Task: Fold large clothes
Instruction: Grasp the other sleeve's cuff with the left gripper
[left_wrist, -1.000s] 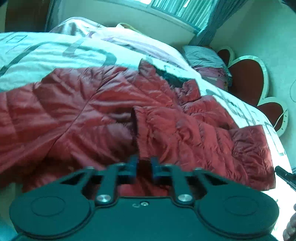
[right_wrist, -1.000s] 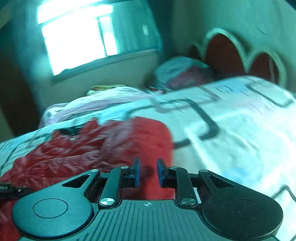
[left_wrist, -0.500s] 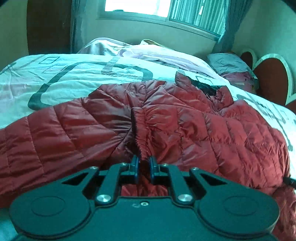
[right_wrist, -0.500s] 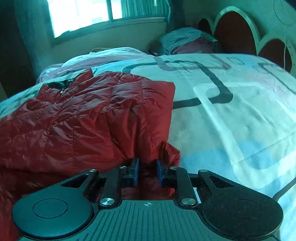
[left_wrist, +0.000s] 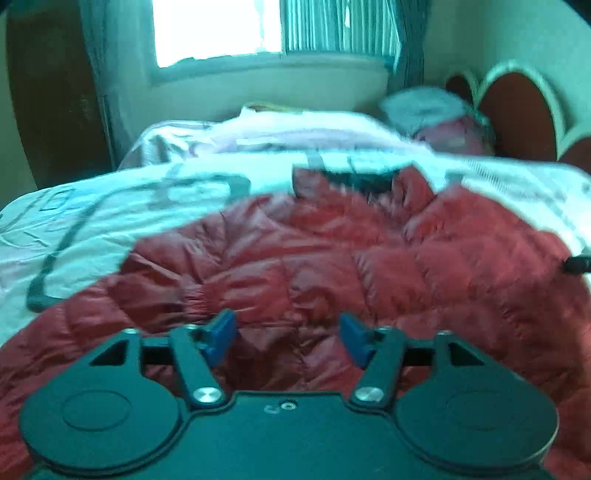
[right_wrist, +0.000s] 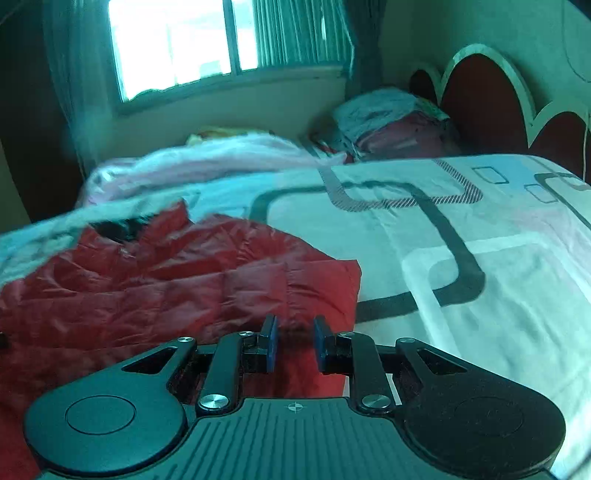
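Note:
A red quilted puffer jacket lies spread on the bed, collar toward the window. It also shows in the right wrist view. My left gripper hangs open just above the jacket's near part, nothing between its blue pads. My right gripper is over the jacket's right edge, where a folded part ends on the bedspread; its jaws stand narrowly apart with red fabric behind the gap, and I cannot tell if they grip it. The right gripper's tip shows at the left view's right edge.
The bed has a white bedspread with dark looped lines. A pink blanket and a pile of clothes lie at the far side, by the scalloped headboard. A window is behind.
My left gripper has opened and let go of the jacket fold it held. Both grippers have lifted and pulled back a little; the jacket now lies flatter.

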